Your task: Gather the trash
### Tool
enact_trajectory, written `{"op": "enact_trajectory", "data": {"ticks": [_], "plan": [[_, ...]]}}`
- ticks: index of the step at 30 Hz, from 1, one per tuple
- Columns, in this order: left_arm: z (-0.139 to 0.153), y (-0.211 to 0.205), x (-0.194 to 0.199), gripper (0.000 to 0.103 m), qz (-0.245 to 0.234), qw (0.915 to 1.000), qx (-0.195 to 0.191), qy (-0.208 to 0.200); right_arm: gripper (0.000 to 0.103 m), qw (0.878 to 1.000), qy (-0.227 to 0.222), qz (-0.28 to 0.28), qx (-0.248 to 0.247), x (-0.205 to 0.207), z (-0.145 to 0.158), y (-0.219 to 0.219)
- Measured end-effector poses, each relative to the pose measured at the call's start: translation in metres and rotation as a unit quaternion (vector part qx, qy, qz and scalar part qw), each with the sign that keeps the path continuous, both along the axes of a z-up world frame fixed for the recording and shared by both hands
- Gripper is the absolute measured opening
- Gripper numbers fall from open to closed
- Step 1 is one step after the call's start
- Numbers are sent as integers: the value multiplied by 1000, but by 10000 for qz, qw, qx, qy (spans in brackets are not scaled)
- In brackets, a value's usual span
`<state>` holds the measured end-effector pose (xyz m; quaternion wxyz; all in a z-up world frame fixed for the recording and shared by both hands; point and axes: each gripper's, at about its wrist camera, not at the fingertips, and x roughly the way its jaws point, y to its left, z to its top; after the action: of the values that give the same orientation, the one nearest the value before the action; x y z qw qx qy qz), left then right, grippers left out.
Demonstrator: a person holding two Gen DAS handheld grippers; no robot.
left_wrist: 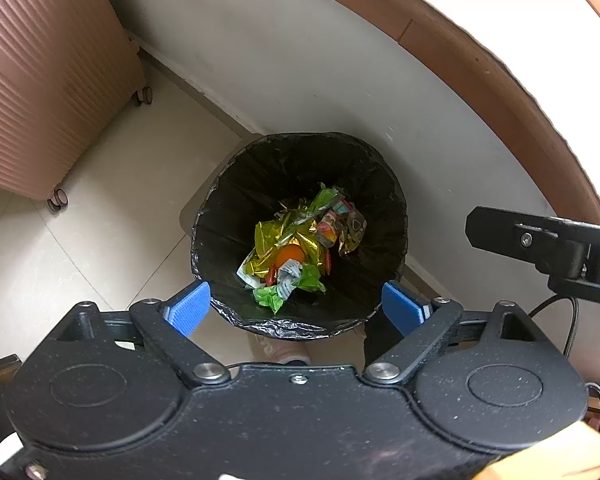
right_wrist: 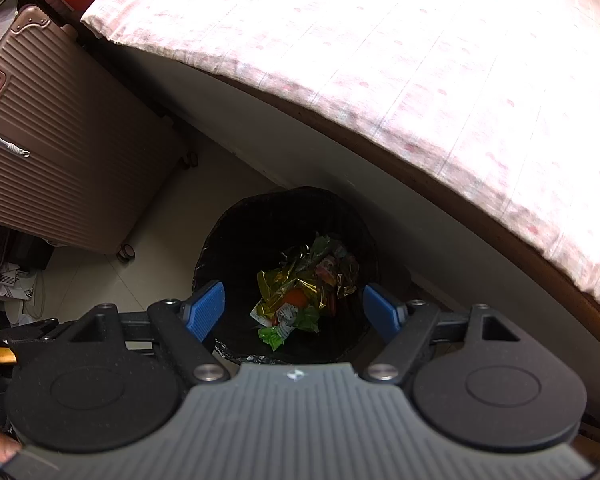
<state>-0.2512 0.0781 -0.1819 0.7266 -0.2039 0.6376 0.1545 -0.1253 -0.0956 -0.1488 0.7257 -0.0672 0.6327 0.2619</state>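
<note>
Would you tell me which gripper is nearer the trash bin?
Left, seemingly: the left gripper hangs directly over the trash bin, which looks larger in its view; the right gripper hangs farther above.

Pink ribbed suitcase [left_wrist: 40, 80] on wheels, left; bed w/ pink-patterned sheet [right_wrist: 420, 60] right, pale tile floor [left_wrist: 112, 208].

**Trash bin on the floor beside a bed, both grippers above it**

A lined trash bin [left_wrist: 300, 148] stands on the tiled floor [left_wrist: 100, 232], close against the side panel of a bed [right_wrist: 380, 60]. Crumpled wrappers [left_wrist: 296, 240] lie at the bottom of the bin. A wheeled suitcase [left_wrist: 40, 80] stands on the floor to the bin's left, well apart from it. The left gripper [left_wrist: 300, 308] and the right gripper [right_wrist: 294, 310] hang over the bin's near rim, nothing between their fingers.
</note>
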Motion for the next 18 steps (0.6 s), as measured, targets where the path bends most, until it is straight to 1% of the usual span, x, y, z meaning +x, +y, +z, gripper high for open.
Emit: {"op": "enact_trajectory", "data": {"ticks": [18], "plan": [[-2, -10, 1, 93, -323, 9995, -44, 2, 86, 10000, 35, -28, -7, 0, -4, -2]]}}
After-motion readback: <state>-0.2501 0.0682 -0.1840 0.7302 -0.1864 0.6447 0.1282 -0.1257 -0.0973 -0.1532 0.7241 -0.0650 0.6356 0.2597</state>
